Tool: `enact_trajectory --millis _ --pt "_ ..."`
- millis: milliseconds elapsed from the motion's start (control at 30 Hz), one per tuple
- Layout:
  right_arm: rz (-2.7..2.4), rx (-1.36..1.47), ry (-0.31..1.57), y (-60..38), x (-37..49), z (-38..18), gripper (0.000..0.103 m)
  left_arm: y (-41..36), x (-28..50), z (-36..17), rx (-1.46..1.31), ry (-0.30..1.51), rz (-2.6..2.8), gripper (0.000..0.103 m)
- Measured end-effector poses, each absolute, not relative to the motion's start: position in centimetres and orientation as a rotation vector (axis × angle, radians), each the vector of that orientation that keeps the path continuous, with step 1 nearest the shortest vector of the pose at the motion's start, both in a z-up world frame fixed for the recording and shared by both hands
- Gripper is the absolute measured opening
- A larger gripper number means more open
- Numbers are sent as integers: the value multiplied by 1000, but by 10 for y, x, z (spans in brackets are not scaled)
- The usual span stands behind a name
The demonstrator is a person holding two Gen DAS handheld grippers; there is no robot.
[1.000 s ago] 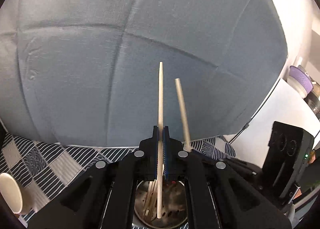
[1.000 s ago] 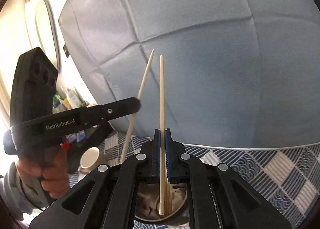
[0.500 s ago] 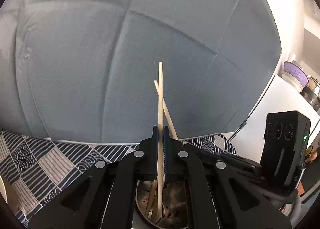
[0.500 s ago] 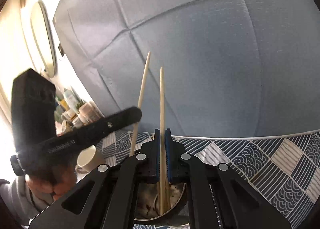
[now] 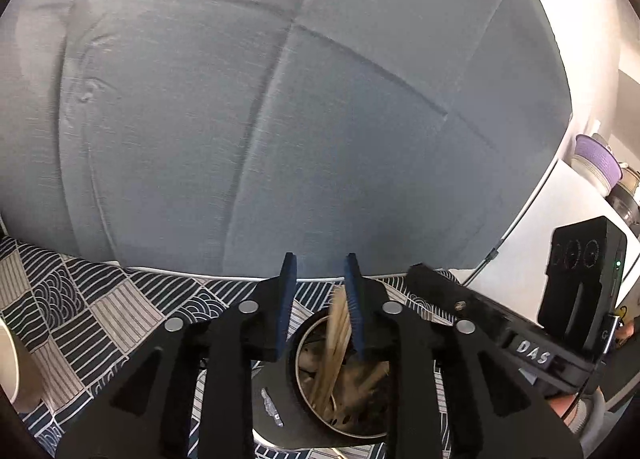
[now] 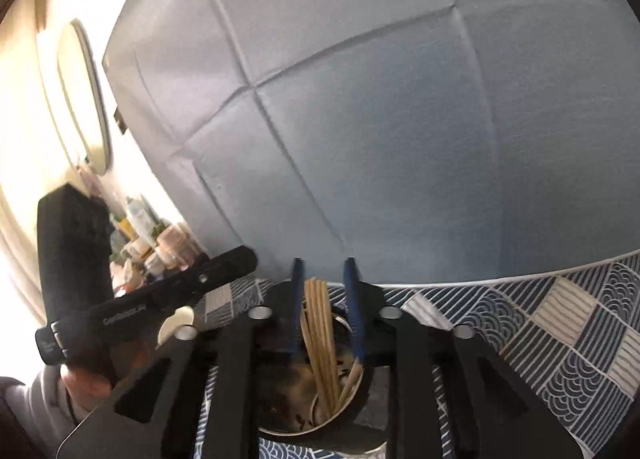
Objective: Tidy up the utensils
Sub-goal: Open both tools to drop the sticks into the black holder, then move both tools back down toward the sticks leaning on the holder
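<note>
A round metal utensil holder (image 5: 344, 425) stands on the patterned tablecloth, right below both grippers. Several wooden chopsticks (image 5: 334, 343) stand inside it, leaning; they also show in the right wrist view (image 6: 320, 335) inside the holder (image 6: 320, 425). My left gripper (image 5: 320, 271) is open and empty, its jaws spread above the holder. My right gripper (image 6: 323, 273) is open and empty too, straddling the chopstick tops. Each gripper shows in the other's view, the right one (image 5: 492, 319) and the left one (image 6: 160, 299).
A blue-grey padded headboard or cushion (image 5: 280, 119) fills the background. The tablecloth (image 6: 560, 339) has a navy wave and stripe pattern. A cream mug (image 5: 8, 371) stands at the far left. A small metal piece (image 5: 271, 407) lies beside the holder. Bottles crowd a shelf (image 6: 148, 235) at left.
Both grippers were shut on one chopstick each, held upright over the holder. Both have opened and the chopsticks have dropped into the holder with the others.
</note>
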State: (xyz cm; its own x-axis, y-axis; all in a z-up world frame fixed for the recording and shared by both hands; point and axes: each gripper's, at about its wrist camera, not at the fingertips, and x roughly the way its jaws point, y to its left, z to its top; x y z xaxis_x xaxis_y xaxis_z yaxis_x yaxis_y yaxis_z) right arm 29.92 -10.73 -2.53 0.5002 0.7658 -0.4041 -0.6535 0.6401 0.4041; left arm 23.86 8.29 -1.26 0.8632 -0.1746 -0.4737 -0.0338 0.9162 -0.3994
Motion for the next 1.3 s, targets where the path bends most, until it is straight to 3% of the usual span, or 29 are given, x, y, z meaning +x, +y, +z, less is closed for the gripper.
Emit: enact_trajectory --millis 167,367,567,633,833,1300 --pt "851 209 583 -115 295 -18 29 85 232 -9 -419 529 -57 41" --pt "798 184 581 -121 285 -11 56 84 218 -8 -412 546 -16 60" --pt "755 144 605 -130 272 -12 67 88 201 -13 -431 575 28 77" --pt "741 130 615 -133 268 -13 74 89 195 -17 -434 588 50 79" --pt "712 102 650 -142 258 -21 82 86 183 -30 -453 667 64 89" --pt "689 -78 801 -146 227 -66 86 51 164 -71 -345 843 40 97"
